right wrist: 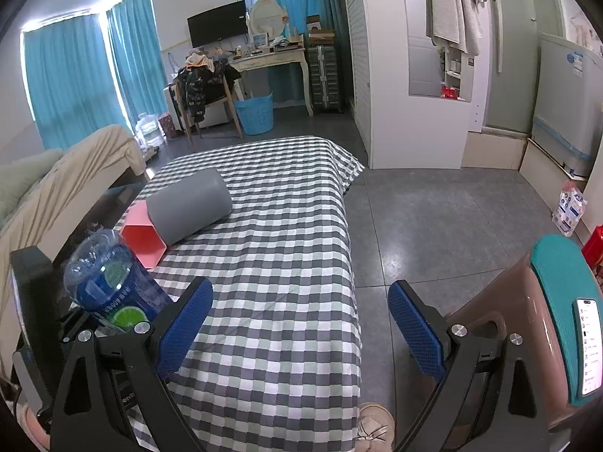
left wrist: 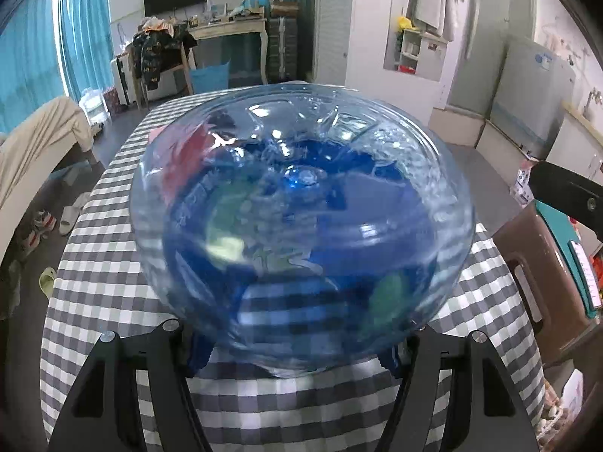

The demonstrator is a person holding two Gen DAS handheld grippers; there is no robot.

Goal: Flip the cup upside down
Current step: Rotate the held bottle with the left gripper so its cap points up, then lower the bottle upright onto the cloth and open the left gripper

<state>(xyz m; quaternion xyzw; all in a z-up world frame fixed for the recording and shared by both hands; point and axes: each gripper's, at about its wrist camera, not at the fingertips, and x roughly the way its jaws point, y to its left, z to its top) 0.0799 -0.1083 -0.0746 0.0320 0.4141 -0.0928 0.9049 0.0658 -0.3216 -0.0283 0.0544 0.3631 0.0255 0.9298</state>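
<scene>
Two grippers: I hold both above the checked table (right wrist: pixel 286 226).
Left gripper (left wrist: pixel 294 354): pinching the clear blue cup (left wrist: pixel 301 218), lifted, base toward camera.
Right gripper (right wrist: pixel 301 320): spread wide, holding nothing.

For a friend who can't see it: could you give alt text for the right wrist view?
An open, empty right gripper with blue pads hovers over a checked tablecloth. At left, the other gripper holds a clear plastic bottle, near a grey cup and pink cup lying sideways.

Clear blue cup (left wrist: pixel 301 218) base-first between closed jaws, checked tablecloth (left wrist: pixel 113 263) below
</scene>
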